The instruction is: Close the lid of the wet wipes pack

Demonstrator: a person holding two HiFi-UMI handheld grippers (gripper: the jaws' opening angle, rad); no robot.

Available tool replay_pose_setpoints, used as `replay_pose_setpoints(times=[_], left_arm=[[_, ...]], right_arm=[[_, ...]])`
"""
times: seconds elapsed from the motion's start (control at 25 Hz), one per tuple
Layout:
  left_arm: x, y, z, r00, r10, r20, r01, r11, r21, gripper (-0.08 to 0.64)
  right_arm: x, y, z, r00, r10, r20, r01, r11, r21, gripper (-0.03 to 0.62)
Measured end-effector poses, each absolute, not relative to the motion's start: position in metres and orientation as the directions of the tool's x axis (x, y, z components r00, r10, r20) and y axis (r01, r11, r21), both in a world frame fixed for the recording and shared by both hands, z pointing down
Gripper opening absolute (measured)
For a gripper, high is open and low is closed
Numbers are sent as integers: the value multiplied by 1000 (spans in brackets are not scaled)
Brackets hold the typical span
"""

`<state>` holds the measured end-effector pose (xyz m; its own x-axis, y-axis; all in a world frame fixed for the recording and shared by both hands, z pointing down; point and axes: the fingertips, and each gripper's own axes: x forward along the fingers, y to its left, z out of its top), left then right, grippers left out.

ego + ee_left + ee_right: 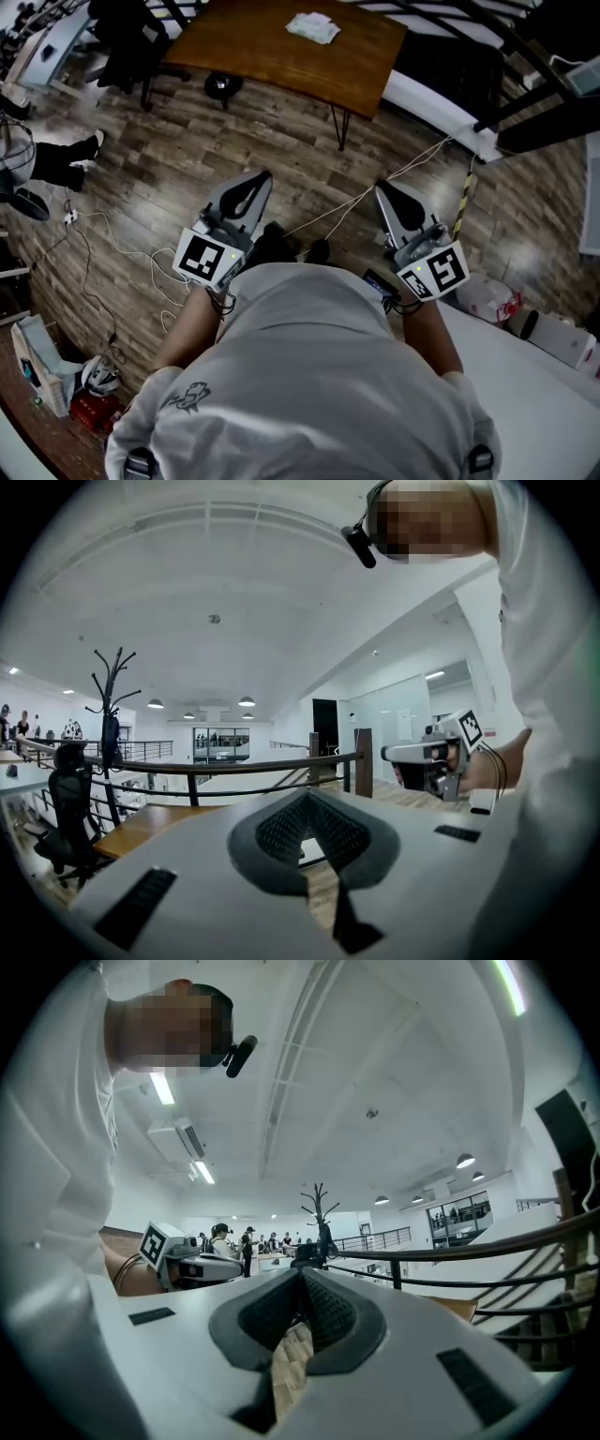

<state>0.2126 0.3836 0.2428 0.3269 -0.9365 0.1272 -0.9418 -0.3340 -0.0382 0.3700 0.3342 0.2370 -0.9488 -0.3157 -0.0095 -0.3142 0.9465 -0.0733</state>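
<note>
The wet wipes pack [312, 26] is a pale packet lying on the brown wooden table [244, 52] at the top of the head view, well ahead of both grippers. I cannot make out its lid from here. My left gripper [261, 176] and right gripper [382, 187] are held level in front of my body over the wood floor, both pointing toward the table. Each has its jaws closed tip to tip with nothing between them. In the left gripper view, the left gripper [307, 797] points at a railing. In the right gripper view, the right gripper [302, 1275] also faces a railing.
A black office chair [122, 37] stands left of the table. White cables [122, 248] trail across the floor. A black railing [525, 56] and a yellow-black post [464, 202] stand on the right. A white surface [553, 394] lies at lower right. Someone's feet [61, 159] are at left.
</note>
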Motion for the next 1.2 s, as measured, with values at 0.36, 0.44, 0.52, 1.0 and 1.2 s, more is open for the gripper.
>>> replay_pose_setpoints(times=[0.36,0.44,0.52,1.0,1.2], left_arm=[[210,342,243,367,-922,128,-926,-375,-43,14],[204,330,243,370,-919,137,-924,-379,-48,14],[198,319,240,372,-919,133,-923,-381,-48,14],[101,281,240,335,-937,100,-940,-339,-25,14],[55,265,233,368,-925,91,-928,-372,-29,14]], right_arm=[[355,304,247,-952,-307,24,-307,948,-78,35],[349,296,246,-951,-307,27,-308,948,-81,35],[344,287,246,-951,-307,32,-309,948,-82,35],[255,240,246,-957,-288,45,-291,952,-96,35],[204,223,242,-956,-289,56,-293,952,-88,35]])
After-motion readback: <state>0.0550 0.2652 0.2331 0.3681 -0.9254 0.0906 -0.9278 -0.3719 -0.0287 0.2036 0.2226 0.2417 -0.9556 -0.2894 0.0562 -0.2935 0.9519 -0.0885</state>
